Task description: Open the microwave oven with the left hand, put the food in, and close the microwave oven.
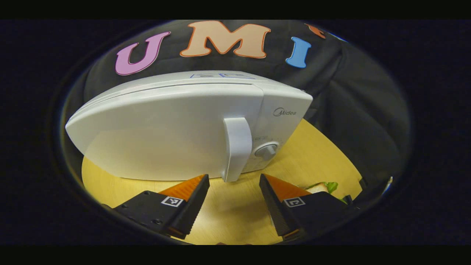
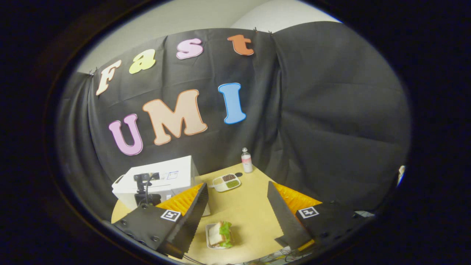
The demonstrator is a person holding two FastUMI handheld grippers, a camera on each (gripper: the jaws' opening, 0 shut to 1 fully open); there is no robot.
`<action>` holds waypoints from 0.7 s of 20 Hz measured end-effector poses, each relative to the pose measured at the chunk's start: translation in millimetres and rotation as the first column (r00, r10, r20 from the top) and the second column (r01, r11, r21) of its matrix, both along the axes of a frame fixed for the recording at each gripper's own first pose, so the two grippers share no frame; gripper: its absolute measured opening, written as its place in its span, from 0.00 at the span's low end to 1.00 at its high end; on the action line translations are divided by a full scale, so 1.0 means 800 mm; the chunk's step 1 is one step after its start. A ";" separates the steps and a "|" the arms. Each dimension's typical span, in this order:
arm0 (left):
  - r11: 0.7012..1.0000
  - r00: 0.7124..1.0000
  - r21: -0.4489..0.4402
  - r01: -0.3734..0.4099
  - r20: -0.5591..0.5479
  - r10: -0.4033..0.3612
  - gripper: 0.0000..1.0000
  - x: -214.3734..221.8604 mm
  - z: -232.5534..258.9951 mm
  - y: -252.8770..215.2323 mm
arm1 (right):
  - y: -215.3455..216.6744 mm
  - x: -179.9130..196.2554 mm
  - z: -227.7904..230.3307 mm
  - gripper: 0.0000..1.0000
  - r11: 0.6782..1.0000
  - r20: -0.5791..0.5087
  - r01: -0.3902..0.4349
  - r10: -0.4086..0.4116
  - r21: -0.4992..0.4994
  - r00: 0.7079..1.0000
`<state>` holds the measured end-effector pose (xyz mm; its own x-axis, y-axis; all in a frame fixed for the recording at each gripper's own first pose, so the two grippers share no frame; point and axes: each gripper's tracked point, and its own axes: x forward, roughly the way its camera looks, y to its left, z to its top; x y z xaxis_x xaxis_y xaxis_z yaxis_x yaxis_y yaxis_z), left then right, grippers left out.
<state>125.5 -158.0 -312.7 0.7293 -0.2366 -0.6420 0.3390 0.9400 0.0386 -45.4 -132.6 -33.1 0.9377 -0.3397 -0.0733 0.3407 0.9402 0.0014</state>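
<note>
Currently left gripper [image 1: 234, 184] gapes wide, empty, its fingers flanking the door handle [image 1: 237, 147] of the shut microwave oven [image 1: 165, 125] at 12 o'clock. Right gripper [image 2: 237, 193] wide open, empty; sandwich [image 2: 220, 234] on table [image 2: 250, 209] at 6 o'clock.

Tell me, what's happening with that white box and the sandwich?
A person is holding two grippers. The left gripper is open and lined up just in front of the handle of the microwave, whose door is shut. The right gripper is open too, hanging above the sandwich on the wooden table. Nothing has been grabbed. A tray of food and a bottle sit farther back.
</note>
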 end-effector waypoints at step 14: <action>0.996 0.993 -0.029 -0.080 -0.086 0.078 0.34 0.035 -0.025 -0.003 | -0.005 0.000 -0.008 0.99 1.000 0.006 0.012 -0.013 0.024 1.000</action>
